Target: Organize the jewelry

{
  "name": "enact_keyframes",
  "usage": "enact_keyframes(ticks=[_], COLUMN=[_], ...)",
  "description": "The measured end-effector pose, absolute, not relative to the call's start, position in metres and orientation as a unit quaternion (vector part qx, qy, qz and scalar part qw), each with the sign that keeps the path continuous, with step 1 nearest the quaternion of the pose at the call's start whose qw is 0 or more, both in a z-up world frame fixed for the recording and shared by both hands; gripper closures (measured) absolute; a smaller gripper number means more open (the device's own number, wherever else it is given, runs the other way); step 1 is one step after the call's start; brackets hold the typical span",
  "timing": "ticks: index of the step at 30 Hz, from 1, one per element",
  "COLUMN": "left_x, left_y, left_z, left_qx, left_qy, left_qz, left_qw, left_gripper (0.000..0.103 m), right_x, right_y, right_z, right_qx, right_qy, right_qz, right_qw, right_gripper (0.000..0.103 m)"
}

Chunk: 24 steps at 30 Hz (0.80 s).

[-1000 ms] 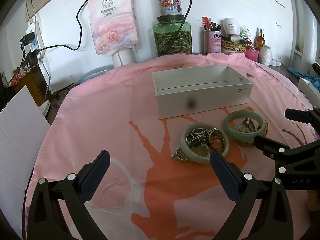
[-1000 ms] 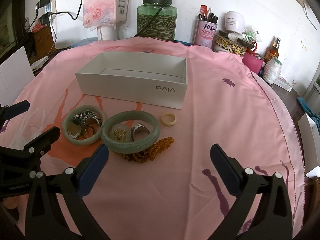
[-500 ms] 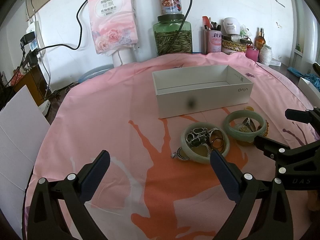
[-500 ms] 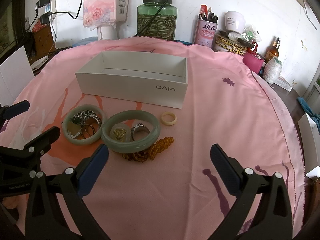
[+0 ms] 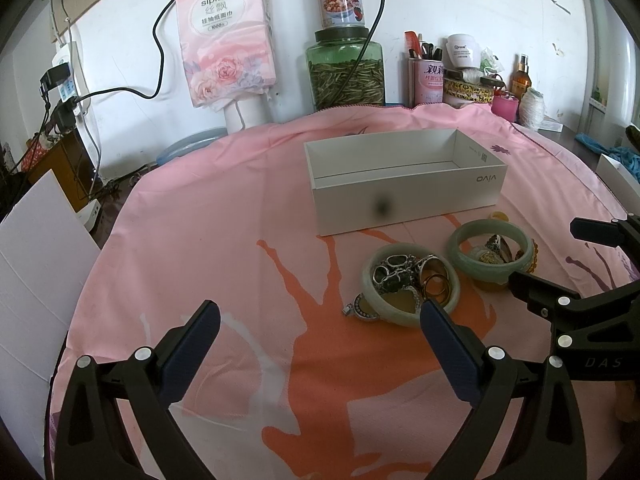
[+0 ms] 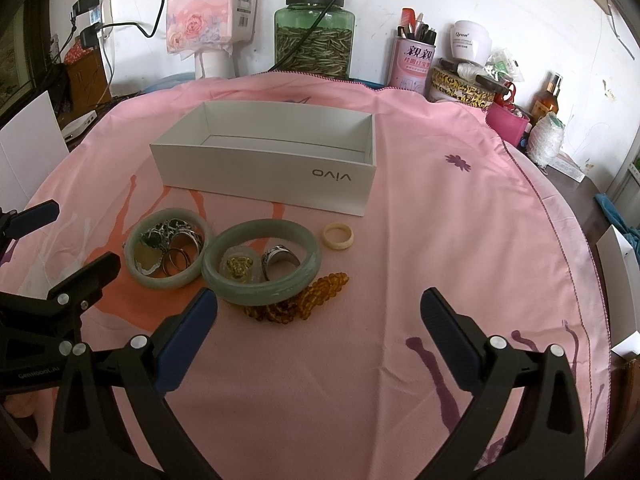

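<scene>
An empty white vivo box point(image 5: 404, 184) point(image 6: 264, 164) stands on the pink cloth. In front of it lie two jade bangles: a left one point(image 5: 408, 314) point(image 6: 138, 276) ringing several metal rings and a pendant, and a right one point(image 5: 492, 268) point(image 6: 264, 292) ringing a gold charm and a silver ring point(image 6: 280, 260). An amber bead bracelet point(image 6: 304, 300) lies under the right bangle. A cream ring point(image 6: 338, 235) lies beside it. My left gripper point(image 5: 316, 344) point(image 6: 56, 240) is open and empty, near the left bangle. My right gripper point(image 6: 318, 328) point(image 5: 560, 256) is open and empty, near the right bangle.
At the back stand a green glass jar point(image 5: 346, 72) with a can on top, a tissue pack point(image 5: 224, 32), a pink pen holder point(image 6: 412, 64), jars and bottles. A white board point(image 5: 36, 256) leans at the left. The cloth's edge drops off at the right point(image 6: 560, 240).
</scene>
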<state>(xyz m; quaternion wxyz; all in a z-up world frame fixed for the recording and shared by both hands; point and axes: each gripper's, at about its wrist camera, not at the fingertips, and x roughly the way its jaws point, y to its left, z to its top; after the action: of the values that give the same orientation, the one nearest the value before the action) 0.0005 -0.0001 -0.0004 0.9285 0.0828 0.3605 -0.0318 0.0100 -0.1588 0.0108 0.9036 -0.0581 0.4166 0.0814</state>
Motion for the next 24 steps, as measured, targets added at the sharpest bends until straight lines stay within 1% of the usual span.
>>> enact_keyframes(ticks=[24], left_x=[0.0013], left_y=[-0.0012], left_z=[-0.0036], left_qx=[0.083], left_qy=[0.365], left_qz=[-0.032], left_qw=[0.927], left_gripper=[0.005], right_x=[0.0105], right_y=[-0.1583], right_z=[0.0071], right_qx=[-0.061], right_qy=[0.421], right_qz=[0.081], right_qw=[0.902], right_gripper=[0.006])
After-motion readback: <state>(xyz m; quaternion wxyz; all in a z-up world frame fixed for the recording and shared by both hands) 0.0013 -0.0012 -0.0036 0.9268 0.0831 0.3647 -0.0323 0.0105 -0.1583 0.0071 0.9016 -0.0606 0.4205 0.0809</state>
